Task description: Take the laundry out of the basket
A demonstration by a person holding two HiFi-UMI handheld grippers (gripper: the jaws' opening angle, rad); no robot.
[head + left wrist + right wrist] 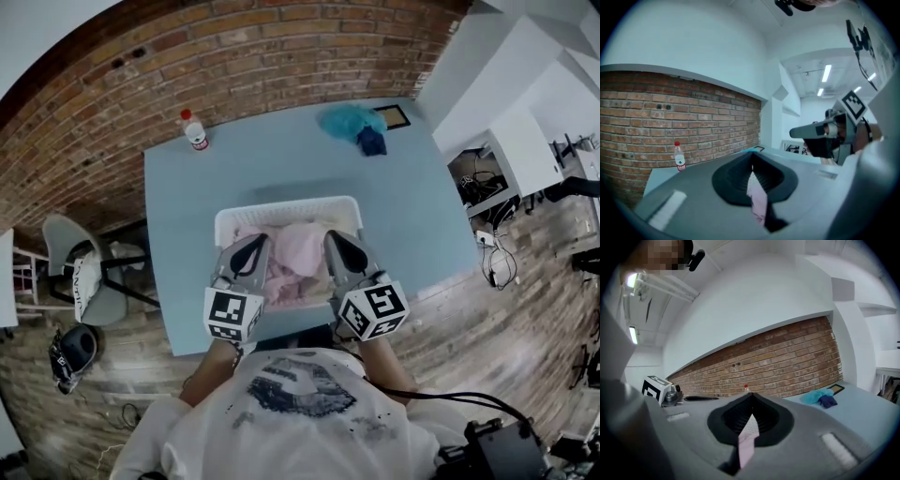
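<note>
A white plastic laundry basket [281,208] sits at the near edge of a pale blue rectangular table [281,159], and a soft pink garment [298,248] bulges up out of it, with more pale pink fabric heaped underneath. Both grippers reach over the near rim from the person's side, one on each side of that bulge. The left gripper [752,171] has its dark jaws pressed together on a narrow fold of the pink cloth, which hangs out below them. The right gripper [751,416] pinches a similar pink strip the same way (its own view shows the jaws shut tight on it). At the table's far edge lie a fluffy teal cloth [345,120] and, touching it, a small dark blue one [371,142]. A clear plastic bottle with a red cap [194,130] stands upright at the far left corner, close to the red brick wall [234,56].
</note>
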